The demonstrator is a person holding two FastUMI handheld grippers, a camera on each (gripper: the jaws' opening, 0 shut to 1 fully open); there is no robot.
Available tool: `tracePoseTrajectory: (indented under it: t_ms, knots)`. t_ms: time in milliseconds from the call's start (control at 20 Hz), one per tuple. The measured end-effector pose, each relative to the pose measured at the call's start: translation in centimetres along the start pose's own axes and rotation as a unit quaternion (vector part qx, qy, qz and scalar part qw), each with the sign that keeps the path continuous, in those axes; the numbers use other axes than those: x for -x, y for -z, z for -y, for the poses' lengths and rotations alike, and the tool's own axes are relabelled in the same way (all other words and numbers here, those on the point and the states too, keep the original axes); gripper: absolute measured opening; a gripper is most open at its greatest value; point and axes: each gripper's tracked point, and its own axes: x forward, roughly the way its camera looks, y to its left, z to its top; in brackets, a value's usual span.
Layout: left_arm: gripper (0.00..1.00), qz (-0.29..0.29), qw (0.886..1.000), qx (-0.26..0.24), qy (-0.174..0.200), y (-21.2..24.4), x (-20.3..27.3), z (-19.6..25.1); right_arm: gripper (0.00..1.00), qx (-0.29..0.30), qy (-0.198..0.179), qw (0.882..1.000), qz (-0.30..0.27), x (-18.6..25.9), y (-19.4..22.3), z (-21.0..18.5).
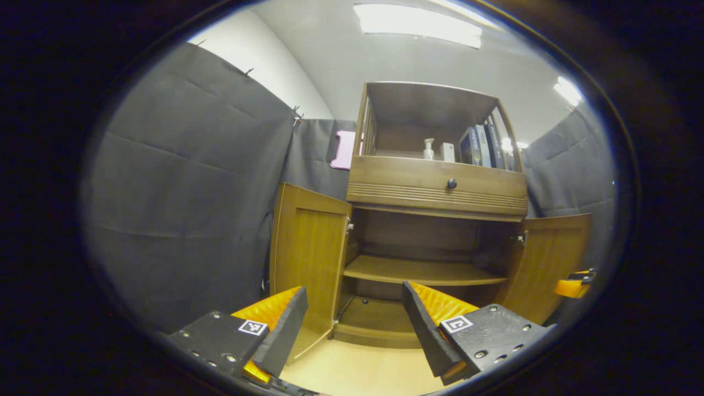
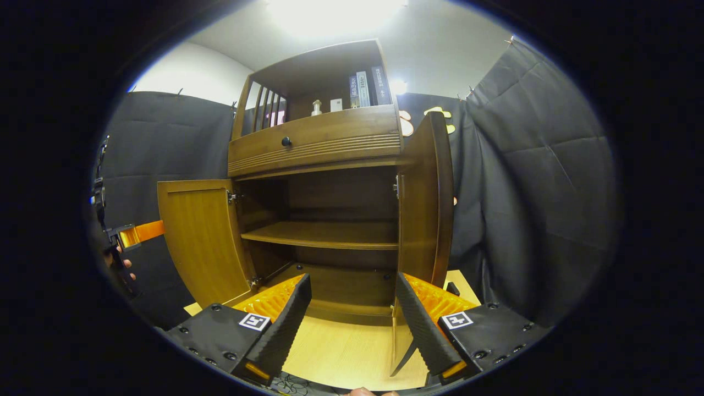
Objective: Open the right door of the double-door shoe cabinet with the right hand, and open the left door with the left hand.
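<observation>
Left gripper view: shoe cabinet stands ahead against the far cloth wall, both lower doors swung out.
Left door: open wide, hinged on the cabinet's left edge, its inner face turned toward the camera.
Right door: open too, angled out at the right.
Left gripper: fingers spread wide with nothing between them, held back from the cabinet and well apart from the left door.
Right gripper view: right door seen nearly edge-on, just beyond the right gripper; left door stands open at the left.
Right gripper state: fingers wide apart, gripping nothing; whether the right finger touches the door's lower edge I cannot tell.
Other gripper: the left gripper shows at the far left of this view, in a person's hand.
Task state: judged done, since both doors stand open.
Handling: doors look like stiff wooden panels, moderately heavy, swinging on side hinges; smooth lacquered faces would likely slip under the fingers, so the free vertical edge is the sensible place to hold.
Lower compartment: one shelf across the middle and a floor board below; no shoes seen on either.
Upper open shelf: pump bottle, small white box and a row of books at its right.
Drawer: shut, with a round dark knob.
</observation>
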Motion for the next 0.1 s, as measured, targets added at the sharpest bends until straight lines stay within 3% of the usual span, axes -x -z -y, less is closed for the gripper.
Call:
tracePoseTrajectory:
  t_ms: [100]
  knots:
    - [0.95, 0.024, 1.0, -0.004, 0.016, -0.31, 0.73, 0.78, 0.92, 0.003, 0.005, 1.0, 0.004, 0.01, -0.16, -0.44]
